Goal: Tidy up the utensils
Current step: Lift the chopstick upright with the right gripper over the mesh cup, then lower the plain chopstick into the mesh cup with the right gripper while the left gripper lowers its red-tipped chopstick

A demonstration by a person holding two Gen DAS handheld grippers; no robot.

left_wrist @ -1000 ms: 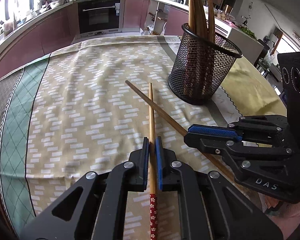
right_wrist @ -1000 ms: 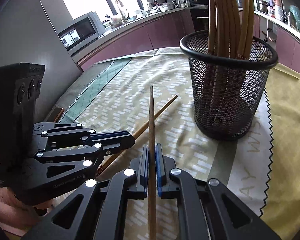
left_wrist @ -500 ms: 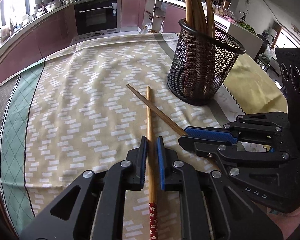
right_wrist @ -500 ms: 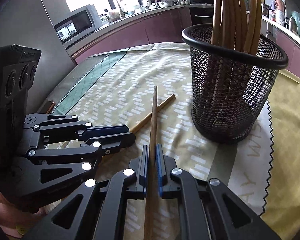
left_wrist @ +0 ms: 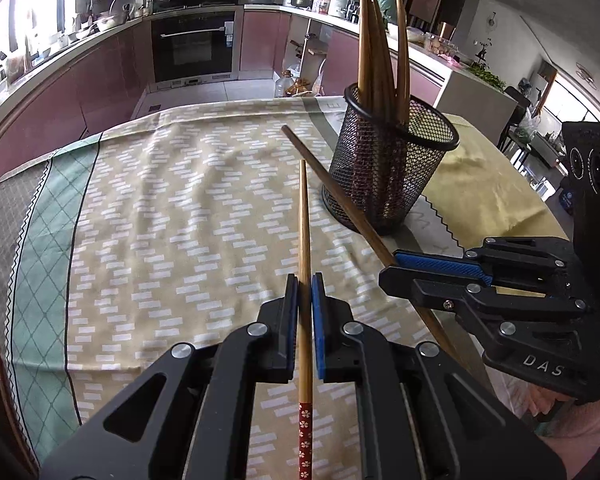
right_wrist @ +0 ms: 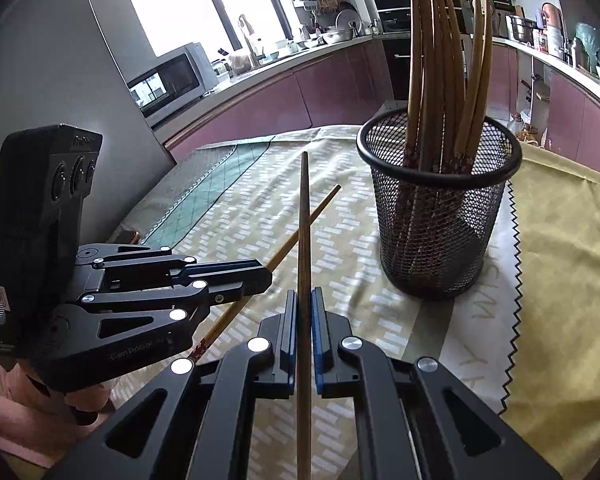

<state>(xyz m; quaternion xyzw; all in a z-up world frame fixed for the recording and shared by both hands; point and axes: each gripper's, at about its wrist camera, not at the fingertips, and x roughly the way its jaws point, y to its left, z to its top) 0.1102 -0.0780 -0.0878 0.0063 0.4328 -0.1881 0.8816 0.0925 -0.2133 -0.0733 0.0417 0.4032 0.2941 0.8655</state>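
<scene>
The tabletop (left_wrist: pixel 172 208) lies open to the left of the black mesh holder (left_wrist: pixel 384 176), its patterned cloth bare. The holder stands ahead and to the right, its mouth partly filled by upright chopsticks (right_wrist: pixel 440 80). The two tongs sit close side by side, their held chopsticks crossing between them.

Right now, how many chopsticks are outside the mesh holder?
2. One chopstick with a red flowered end is clamped in the left hand-held gripper; a darker chopstick is clamped in the right hand-held gripper. Any beyond the mesh holder would be hidden.
</scene>
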